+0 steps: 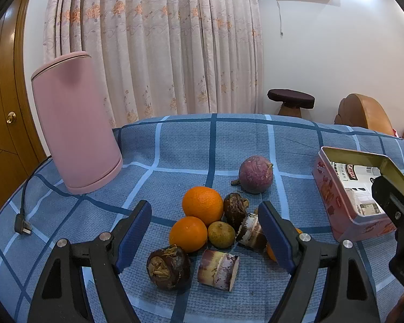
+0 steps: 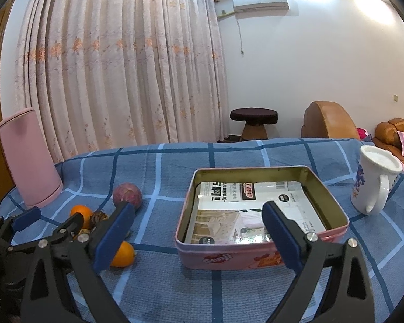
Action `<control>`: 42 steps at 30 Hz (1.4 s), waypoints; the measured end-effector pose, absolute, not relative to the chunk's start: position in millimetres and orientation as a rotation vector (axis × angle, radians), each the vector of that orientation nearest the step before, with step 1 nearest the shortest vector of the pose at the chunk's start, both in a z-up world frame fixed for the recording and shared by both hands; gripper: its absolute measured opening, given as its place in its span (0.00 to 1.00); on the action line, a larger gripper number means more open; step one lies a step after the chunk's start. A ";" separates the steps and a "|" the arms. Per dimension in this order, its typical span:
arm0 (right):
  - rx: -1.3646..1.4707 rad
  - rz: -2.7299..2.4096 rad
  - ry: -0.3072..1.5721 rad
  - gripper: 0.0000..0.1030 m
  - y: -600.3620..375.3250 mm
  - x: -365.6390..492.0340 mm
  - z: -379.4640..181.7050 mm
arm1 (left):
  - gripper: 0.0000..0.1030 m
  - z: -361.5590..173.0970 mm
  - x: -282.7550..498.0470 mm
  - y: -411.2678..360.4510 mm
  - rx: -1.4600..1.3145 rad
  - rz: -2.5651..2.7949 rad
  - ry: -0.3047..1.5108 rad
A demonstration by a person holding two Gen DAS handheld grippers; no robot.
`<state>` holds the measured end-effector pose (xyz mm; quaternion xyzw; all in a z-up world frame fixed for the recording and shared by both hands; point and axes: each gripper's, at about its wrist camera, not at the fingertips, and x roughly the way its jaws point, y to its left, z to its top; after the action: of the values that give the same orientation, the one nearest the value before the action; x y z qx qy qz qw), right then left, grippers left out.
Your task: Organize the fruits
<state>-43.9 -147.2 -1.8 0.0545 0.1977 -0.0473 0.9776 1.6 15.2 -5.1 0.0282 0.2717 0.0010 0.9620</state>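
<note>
fruit heaped on my desk beside the bare tin; left gripper and right gripper both released, poised for sorting.

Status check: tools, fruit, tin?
Left tool open, empty, over fruit pile. Right tool open, empty, at pink metal tin. Tin holds only printed paper; large orange not yet in. Nothing in the way.

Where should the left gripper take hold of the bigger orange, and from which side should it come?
Grip the bigger orange across its round middle, coming down from above. The left gripper is open. A dark fruit touches its right side and the smaller orange sits against its front, so a level approach looks blocked.
</note>
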 end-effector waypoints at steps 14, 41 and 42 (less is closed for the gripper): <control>0.098 -0.051 0.425 0.85 -143.1 -40.4 -4.8 | 0.80 3.6 7.4 33.1 0.081 -0.015 0.544; -0.057 0.282 0.867 0.45 -72.3 20.0 -56.4 | 0.80 -22.4 5.2 84.1 0.174 -0.319 0.733; -0.061 0.284 0.867 0.45 -72.2 18.2 -56.5 | 0.80 -24.9 6.5 81.3 0.182 -0.314 0.741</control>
<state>18.2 -72.2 -56.5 -0.0293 0.4186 0.1372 0.8973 6.5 81.3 -24.9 0.0883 0.3602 -0.1528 0.9160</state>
